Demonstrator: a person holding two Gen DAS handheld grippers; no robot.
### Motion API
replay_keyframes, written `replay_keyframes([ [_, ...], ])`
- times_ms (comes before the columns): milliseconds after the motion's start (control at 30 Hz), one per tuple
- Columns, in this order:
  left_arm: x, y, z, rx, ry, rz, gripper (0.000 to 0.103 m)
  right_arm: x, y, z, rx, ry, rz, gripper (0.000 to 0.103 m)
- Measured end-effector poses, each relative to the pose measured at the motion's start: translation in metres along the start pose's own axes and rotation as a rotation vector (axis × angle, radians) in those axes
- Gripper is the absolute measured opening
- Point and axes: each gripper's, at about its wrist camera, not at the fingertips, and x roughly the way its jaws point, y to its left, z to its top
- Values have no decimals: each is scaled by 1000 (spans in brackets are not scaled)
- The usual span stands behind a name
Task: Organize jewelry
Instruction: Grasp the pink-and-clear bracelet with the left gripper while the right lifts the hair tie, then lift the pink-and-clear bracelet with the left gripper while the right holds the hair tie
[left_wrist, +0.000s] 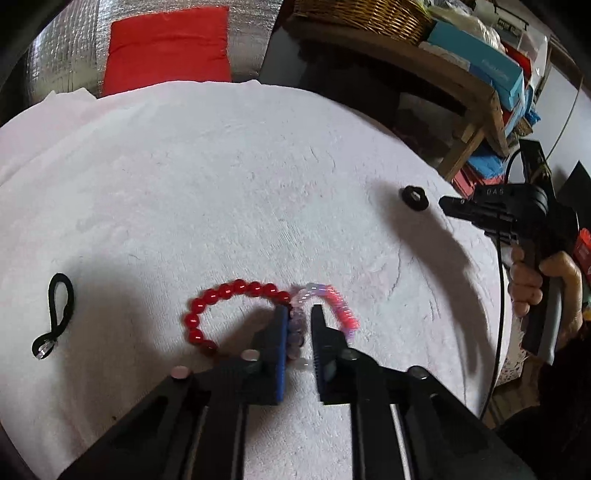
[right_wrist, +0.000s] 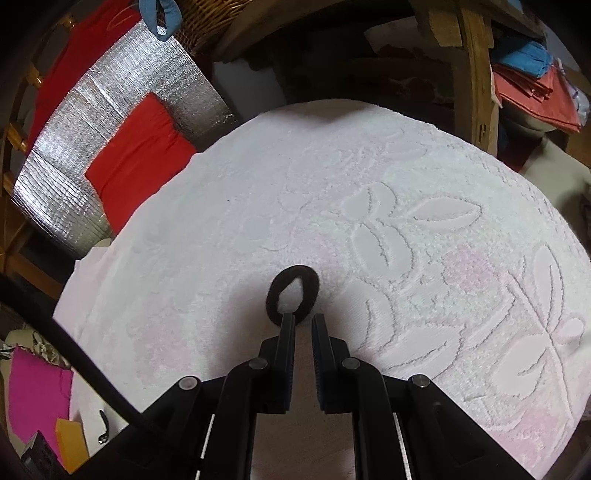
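Left tool (left_wrist: 300, 332) clamped on pale bead bracelet (left_wrist: 297, 325) at 3 o'clock of red bead bracelet (left_wrist: 225, 314); right tool (right_wrist: 303, 323) narrow, empty, by dark hair tie (right_wrist: 291, 295); next: lift pale strand clear without snagging

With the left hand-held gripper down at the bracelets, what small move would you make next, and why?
Probably lift the left hand-held gripper slightly: its jaws look closed on the pale bead bracelet, which touches the red bead bracelet, so a small rise shows whether it comes free.
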Motion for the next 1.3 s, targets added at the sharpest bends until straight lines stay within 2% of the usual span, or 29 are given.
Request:
replay_keyframes([
  [133, -10, -7, 0, 18, -41, 4, 8, 0, -4, 1, 8, 0, -5, 11],
  [267, -25, -27, -2, 98, -82, 5, 8, -2, -8, 2, 24, -5, -5, 11],
  [333, -30, -37, -6, 144, -98, -23, 8, -2, -11, 3, 34, -4, -5, 11],
  [433, -24, -49, -10, 187, -70, -55, 8, -2, -12, 3, 46, -3, -2, 11],
  [567, -9, -61, -17, 229, -25, -60, 8, 0, -12, 4, 49, 2, 0, 11],
  [767, 3, -59, -24, 208, 23, -60, 8, 1, -21, 9, 75, -2, 12, 11],
  [900, -3, -56, -26, 205, 17, -59, 8, 2, -30, 16, 97, -20, 63, 28],
  [1000, -12, -56, -27, 214, -12, -56, 8, 8, -34, 20, 109, -28, 104, 28],
  [1133, -22, -49, -26, 209, -27, -54, 9, 21, -22, 21, 73, -13, 69, 28],
  [1233, -23, -46, -29, 217, -9, -48, 9, 36, -7, 18, 27, -5, 3, 29],
  [1300, -23, -42, -31, 215, 5, -42, 9, 39, 8, 14, -58, -47, -68, 28],
])
